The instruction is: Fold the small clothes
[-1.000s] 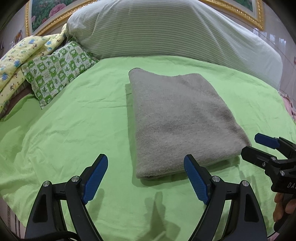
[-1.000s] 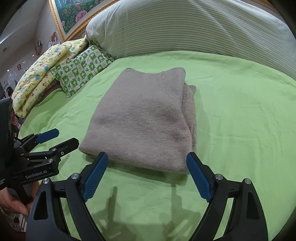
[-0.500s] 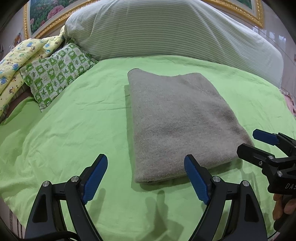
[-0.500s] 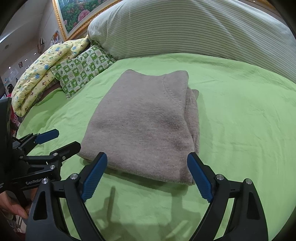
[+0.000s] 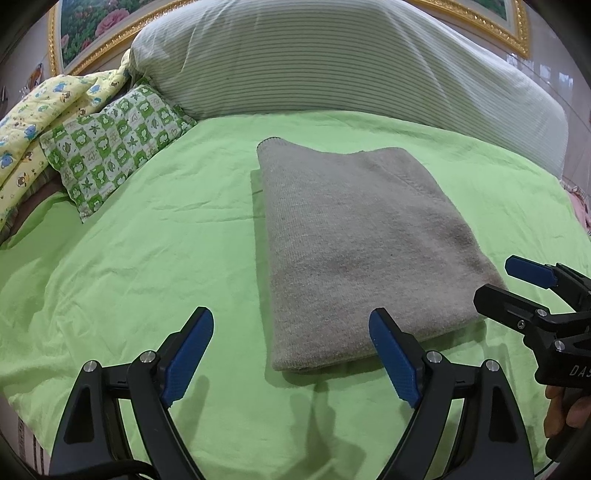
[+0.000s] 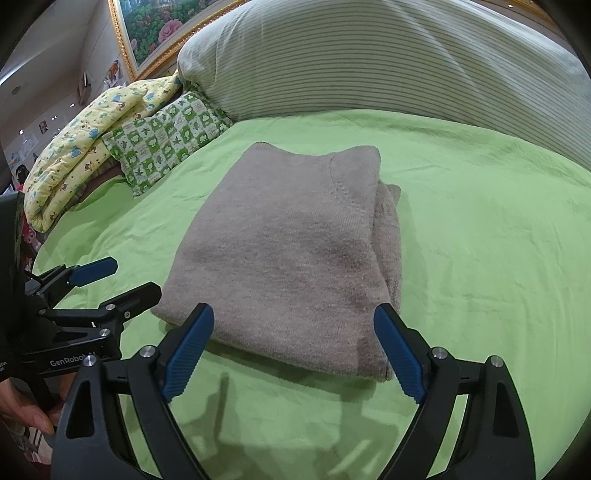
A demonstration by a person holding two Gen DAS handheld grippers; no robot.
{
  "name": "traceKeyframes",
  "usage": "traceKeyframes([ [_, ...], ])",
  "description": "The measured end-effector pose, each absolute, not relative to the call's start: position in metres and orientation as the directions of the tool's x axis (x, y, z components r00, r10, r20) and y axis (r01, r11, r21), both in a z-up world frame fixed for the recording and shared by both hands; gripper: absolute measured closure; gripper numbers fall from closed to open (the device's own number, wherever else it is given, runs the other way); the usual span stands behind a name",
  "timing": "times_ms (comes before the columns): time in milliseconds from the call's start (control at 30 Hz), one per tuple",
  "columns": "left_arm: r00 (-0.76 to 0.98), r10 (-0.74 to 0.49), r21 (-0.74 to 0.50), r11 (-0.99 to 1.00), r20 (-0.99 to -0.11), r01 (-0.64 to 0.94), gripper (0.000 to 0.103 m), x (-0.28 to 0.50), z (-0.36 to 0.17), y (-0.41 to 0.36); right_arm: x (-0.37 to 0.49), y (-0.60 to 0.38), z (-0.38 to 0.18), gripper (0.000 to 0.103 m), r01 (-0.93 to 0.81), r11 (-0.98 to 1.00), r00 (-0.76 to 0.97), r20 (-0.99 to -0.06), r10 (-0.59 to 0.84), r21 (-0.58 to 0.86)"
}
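Sweater: a grey knit sweater (image 5: 369, 254) lies folded into a flat rectangle on the green bedsheet (image 5: 147, 266), in the middle of the bed, and nothing touches it.
Left gripper: the left gripper (image 5: 291, 354) hangs above the sheet at 6 o'clock in its own view, blue pads spread wide, nothing between them; the sweater's near left corner sits just beyond the gap.
Right gripper: the right gripper (image 6: 293, 350) is just as wide apart and empty, poised over the sweater's near edge.
Left view only: the sweater's left side reads as one clean folded edge; the right gripper pokes in at 3 o'clock, a hand (image 5: 567, 410) on its handle.
Right view only: a curved seam shows on the top layer, and stacked layers peek out along the right side; the left gripper enters at 9 o'clock, fingers (image 6: 22, 410) under it.
Background: a striped pillow (image 5: 332, 62) fills 12 o'clock, a green checked cushion (image 5: 114, 140) and yellow printed quilt (image 5: 44, 107) sit at 10 o'clock, and a gold-framed picture (image 6: 155, 26) hangs behind.
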State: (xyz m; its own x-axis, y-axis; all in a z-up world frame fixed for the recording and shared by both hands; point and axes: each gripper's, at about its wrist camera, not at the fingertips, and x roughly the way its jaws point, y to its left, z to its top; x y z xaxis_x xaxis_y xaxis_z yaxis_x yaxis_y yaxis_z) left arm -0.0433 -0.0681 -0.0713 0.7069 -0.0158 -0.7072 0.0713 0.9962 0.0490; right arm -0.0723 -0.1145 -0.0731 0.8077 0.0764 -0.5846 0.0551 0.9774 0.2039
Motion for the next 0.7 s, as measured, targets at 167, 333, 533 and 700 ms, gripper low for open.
traceKeyframes([
  [167, 0.705, -0.014, 0.051, 0.996, -0.709, 0.072, 0.016, -0.043, -0.0715, -0.0695, -0.0718, -0.1134, -0.0727, 0.014, 0.053, 0.977, 0.807, -0.585, 0.078, 0.204],
  [333, 0.706, -0.013, 0.053, 0.996, -0.708, 0.072, 0.016, -0.0435, -0.0715, -0.0712, -0.0712, -0.1131, -0.0722, 0.014, 0.053, 0.977, 0.809, -0.583, 0.079, 0.206],
  [533, 0.705, -0.016, 0.051, 0.996, -0.709, 0.074, 0.016, -0.0443, -0.0714, -0.073, -0.0701, -0.1141, -0.0714, 0.014, 0.061, 0.976, 0.808, -0.584, 0.075, 0.21],
  [700, 0.706, -0.018, 0.048, 0.996, -0.708, 0.073, 0.016, -0.0444, -0.0707, -0.073, -0.0687, -0.1166, -0.07, 0.014, 0.058, 0.975, 0.808, -0.584, 0.08, 0.214],
])
